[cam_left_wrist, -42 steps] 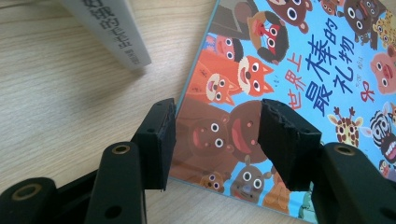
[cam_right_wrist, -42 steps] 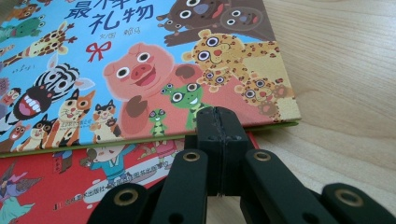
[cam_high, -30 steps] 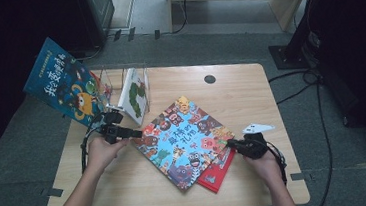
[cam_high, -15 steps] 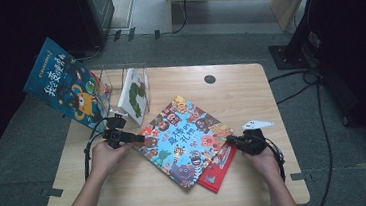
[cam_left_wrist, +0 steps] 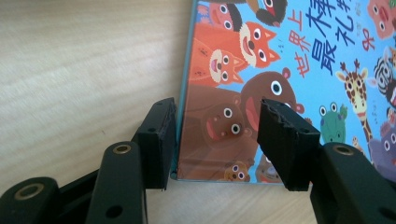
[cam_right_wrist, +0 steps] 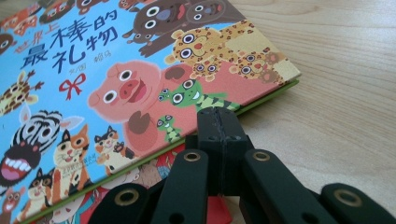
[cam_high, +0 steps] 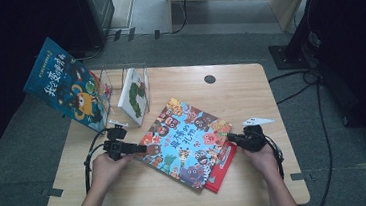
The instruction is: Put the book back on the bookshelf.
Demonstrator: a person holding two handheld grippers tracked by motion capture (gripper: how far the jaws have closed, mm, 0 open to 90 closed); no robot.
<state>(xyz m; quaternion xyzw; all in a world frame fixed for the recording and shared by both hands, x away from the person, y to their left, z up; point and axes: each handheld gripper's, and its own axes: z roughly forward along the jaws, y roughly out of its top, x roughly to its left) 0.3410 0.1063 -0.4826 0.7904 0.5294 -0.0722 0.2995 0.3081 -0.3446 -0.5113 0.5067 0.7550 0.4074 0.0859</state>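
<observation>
Lying on a wooden table (cam_high: 249,84) over grey floor, animal book (cam_high: 187,140), left hand-held gripper (cam_left_wrist: 212,135) released, right hand-held gripper (cam_right_wrist: 217,122) clenched

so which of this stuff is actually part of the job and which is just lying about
In the job:
- animal picture book, top of the stack
- red book under it
- left gripper, open at the top book's corner
- right gripper, shut at the book's right edge

Lying about:
- clear rack
- white book in the rack
- blue book leaning beside it
</observation>
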